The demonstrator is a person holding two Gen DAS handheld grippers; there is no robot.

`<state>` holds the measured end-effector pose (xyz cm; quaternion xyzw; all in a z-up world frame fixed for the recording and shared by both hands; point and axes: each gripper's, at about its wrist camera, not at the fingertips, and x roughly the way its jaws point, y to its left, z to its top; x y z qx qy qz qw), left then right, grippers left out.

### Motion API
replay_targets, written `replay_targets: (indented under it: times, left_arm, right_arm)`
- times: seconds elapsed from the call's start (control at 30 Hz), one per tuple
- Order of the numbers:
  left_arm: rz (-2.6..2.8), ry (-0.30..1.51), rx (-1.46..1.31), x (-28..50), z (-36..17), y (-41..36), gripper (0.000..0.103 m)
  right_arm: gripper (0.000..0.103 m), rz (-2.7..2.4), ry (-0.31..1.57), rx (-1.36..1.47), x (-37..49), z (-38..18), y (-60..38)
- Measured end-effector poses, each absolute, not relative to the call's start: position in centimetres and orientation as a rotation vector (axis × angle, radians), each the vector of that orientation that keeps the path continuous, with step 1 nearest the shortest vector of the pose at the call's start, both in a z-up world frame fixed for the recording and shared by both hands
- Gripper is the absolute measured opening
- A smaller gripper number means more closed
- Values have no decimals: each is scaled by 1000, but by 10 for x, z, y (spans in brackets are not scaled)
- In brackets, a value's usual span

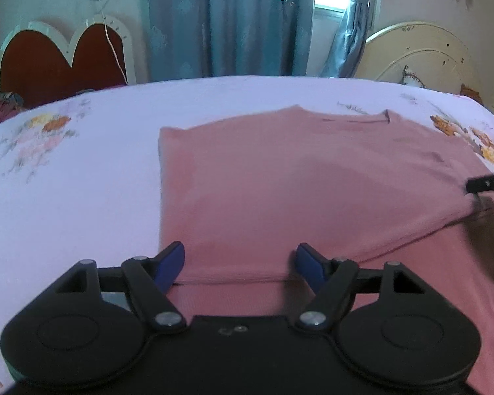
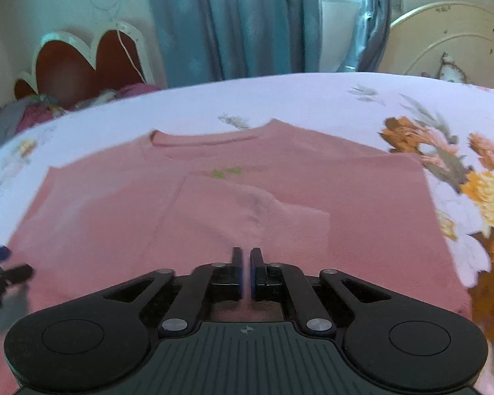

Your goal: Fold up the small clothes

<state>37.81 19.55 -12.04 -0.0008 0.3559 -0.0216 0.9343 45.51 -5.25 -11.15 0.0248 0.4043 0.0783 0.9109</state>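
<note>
Pink knit top [image 1: 296, 181], partly folded, lies flat on a bed w/ a pale lilac floral sheet [image 1: 82, 171]. We see it from two wrist cams, both looking forward and down along the tongs.

Left wrist view: our left gripper [image 1: 240, 261] hangs just above the near hem of the top, jaws standing wide apart, blue pads [image 1: 171, 265] showing, nothing pinched between them. The left edge of the top is a straight folded line. The neckline sits at the far side, toward the curtains. At the right edge of this view a dark blurred tip of the other tool shows over the fabric.

Right wrist view: our right gripper [image 2: 246, 263] has its jaws closed, only a thin slit between the pads. We see no cloth caught in that slit; pink fabric lies under and ahead of the tips. A sleeve lies folded across the chest of the top, w/ a small green mark near the collar. Orange and yellow flowers are printed on the sheet to the right.

Background, both views: blue-grey curtains [image 1: 227, 23], a bright window strip, a red scalloped headboard w/ white trim [image 1: 59, 59] at left, a cream curved headboard [image 1: 425, 52] at right.
</note>
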Motion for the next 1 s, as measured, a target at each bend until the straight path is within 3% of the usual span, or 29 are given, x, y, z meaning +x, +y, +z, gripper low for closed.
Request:
replay_targets:
  times: [0.4, 0.87, 0.93, 0.97, 1.0]
  left_arm:
    - [-72, 721, 11, 377, -124, 197, 75]
    - [-58, 721, 49, 375, -125, 190, 76]
    - [-58, 737, 64, 376, -122, 188, 78]
    - [-59, 743, 77, 375, -120, 186, 83]
    - [-55, 745, 100, 371, -118, 183, 95]
  right_arm:
    - [2, 112, 870, 227, 439, -113, -86]
    - [2, 113, 873, 76, 442, -111, -68]
    - [2, 117, 875, 75, 441, -107, -68]
    - [2, 115, 868, 85, 438, -103, -70]
    - [2, 108, 862, 96, 434, -101, -74]
